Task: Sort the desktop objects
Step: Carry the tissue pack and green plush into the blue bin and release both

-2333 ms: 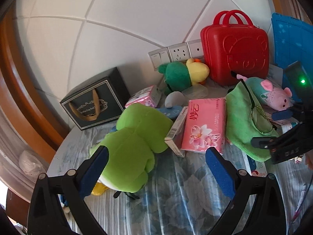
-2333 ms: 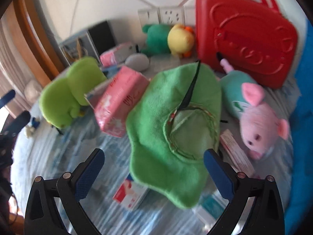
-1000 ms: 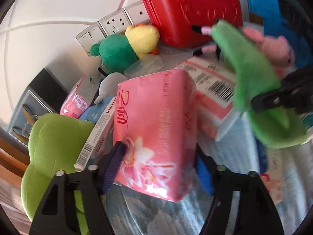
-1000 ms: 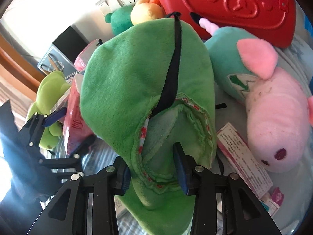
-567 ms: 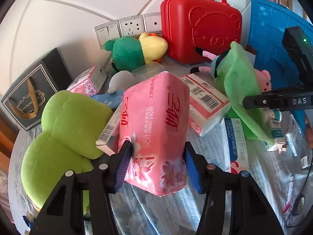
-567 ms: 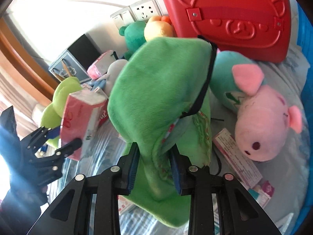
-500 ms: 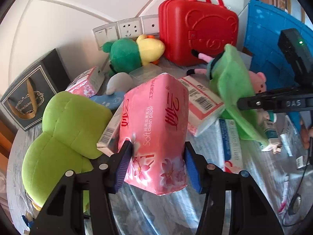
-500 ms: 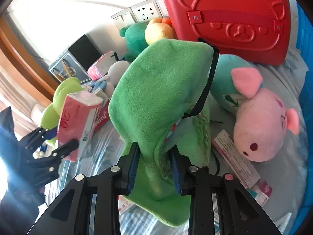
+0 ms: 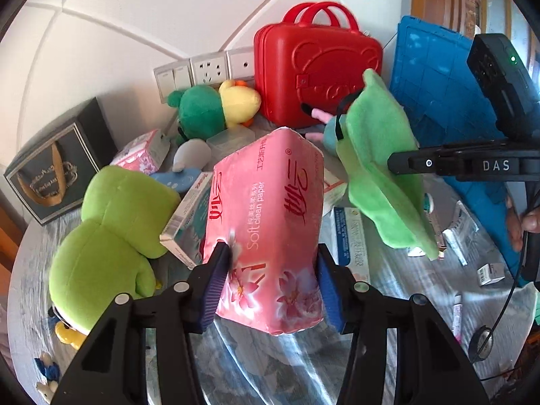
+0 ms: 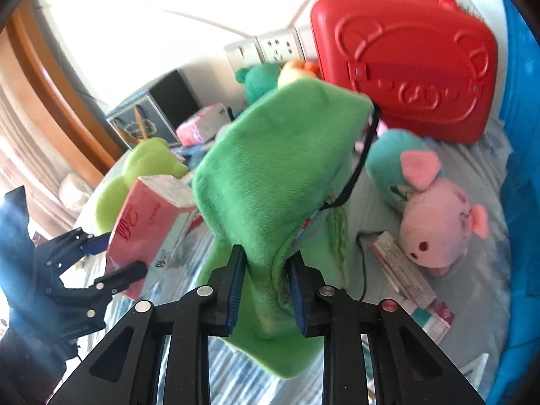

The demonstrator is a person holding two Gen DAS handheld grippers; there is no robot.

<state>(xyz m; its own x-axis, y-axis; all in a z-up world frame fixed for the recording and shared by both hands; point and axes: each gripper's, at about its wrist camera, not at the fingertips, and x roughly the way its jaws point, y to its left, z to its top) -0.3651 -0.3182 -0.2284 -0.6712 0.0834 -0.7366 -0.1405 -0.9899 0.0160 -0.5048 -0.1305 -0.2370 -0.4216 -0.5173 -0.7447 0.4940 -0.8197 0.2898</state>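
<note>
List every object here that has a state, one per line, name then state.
pink tissue pack: lifted off the table, clamped by the left gripper, whose fingers have just been closing.
green plush hat: lifted, hanging limp, pinched by the right gripper, fingers just closing.
red case: shut, upright against the wall.
lime frog plush: lying on the table.
pink pig plush: lying on the table.

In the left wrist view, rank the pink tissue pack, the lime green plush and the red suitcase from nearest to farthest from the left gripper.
1. Pink tissue pack: clamped between the left gripper pads.
2. Lime green plush: on the table, left of the pack.
3. Red suitcase: upright at the back wall, beside the sockets.
</note>
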